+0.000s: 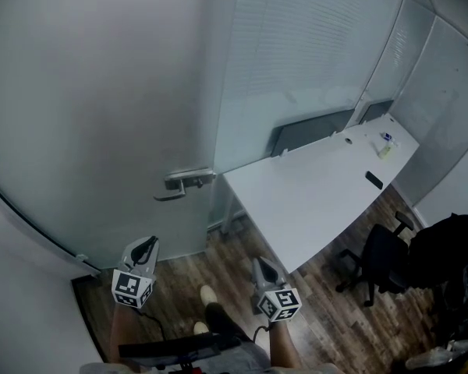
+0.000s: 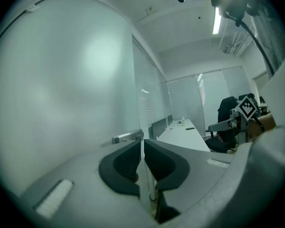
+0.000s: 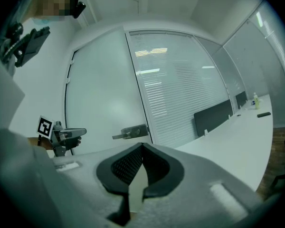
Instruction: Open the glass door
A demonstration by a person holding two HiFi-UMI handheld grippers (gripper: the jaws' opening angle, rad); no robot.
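Note:
The frosted glass door (image 1: pixel 101 115) fills the left of the head view and stands closed, its metal lever handle (image 1: pixel 189 181) at its right edge. My left gripper (image 1: pixel 146 246) hovers low in front of the door, below and left of the handle and well short of it. Its jaws are parted by only a thin slit, with nothing between them (image 2: pixel 142 144); the handle (image 2: pixel 128 137) shows just beyond the tips. My right gripper (image 1: pixel 261 265) hangs to the right, nearer the desk, shut and empty (image 3: pixel 141 146). From there the handle (image 3: pixel 132 132) lies ahead and the left gripper (image 3: pixel 69 134) at the left.
A white desk (image 1: pixel 312 201) juts in right of the door, with a dark phone (image 1: pixel 374 180) and a small bottle (image 1: pixel 386 148) on it. A black office chair (image 1: pixel 378 255) and a dark bundle (image 1: pixel 444 248) stand beyond. Blinds-covered glass walls enclose the room. Wood floor lies underfoot.

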